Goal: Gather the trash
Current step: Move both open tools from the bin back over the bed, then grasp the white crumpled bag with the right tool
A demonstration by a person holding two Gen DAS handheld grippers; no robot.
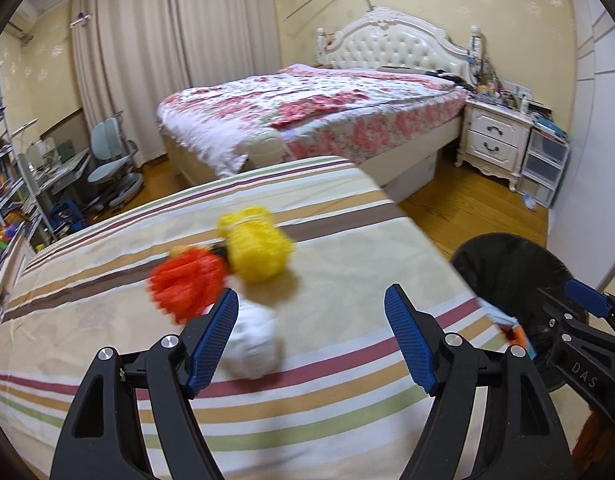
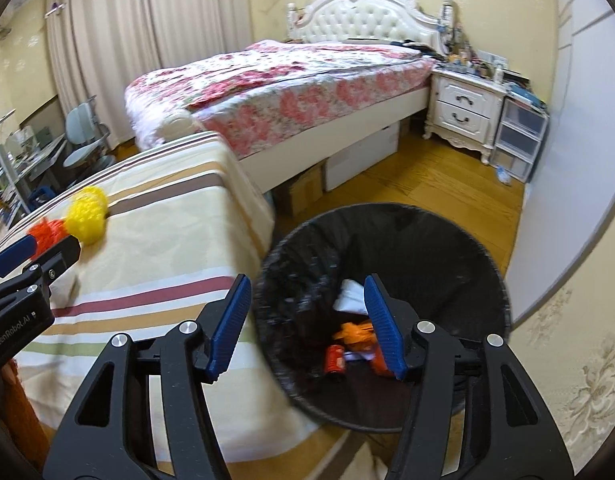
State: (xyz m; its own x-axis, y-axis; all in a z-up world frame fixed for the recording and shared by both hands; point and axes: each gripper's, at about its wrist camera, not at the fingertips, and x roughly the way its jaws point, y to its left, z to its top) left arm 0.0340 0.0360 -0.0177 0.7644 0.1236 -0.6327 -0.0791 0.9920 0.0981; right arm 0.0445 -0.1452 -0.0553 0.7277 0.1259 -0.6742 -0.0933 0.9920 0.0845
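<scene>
Over the striped cloth [image 1: 327, 280] my left gripper [image 1: 311, 340] is open with nothing between its pads. A crumpled white wad [image 1: 253, 344] lies just beside its left finger; an orange net ball [image 1: 185, 284] and a yellow net ball [image 1: 257, 248] lie beyond. My right gripper [image 2: 307, 324] is open above the rim of the black-lined trash bin [image 2: 479, 248]. Inside the bin lie white paper [image 2: 349, 294], orange scraps [image 2: 355, 332] and a red can [image 2: 335, 358]. The yellow ball [image 2: 87, 216] and orange ball [image 2: 49, 232] show at the left of the right wrist view.
A flowered bed [image 1: 307, 112] stands behind, with a white nightstand [image 1: 495, 136] and plastic drawers [image 1: 543, 164] at its right. A desk chair [image 1: 111, 164] and shelves are at the left. Wooden floor [image 2: 427, 184] lies between bed and bin; boxes [image 2: 303, 192] sit under the bed.
</scene>
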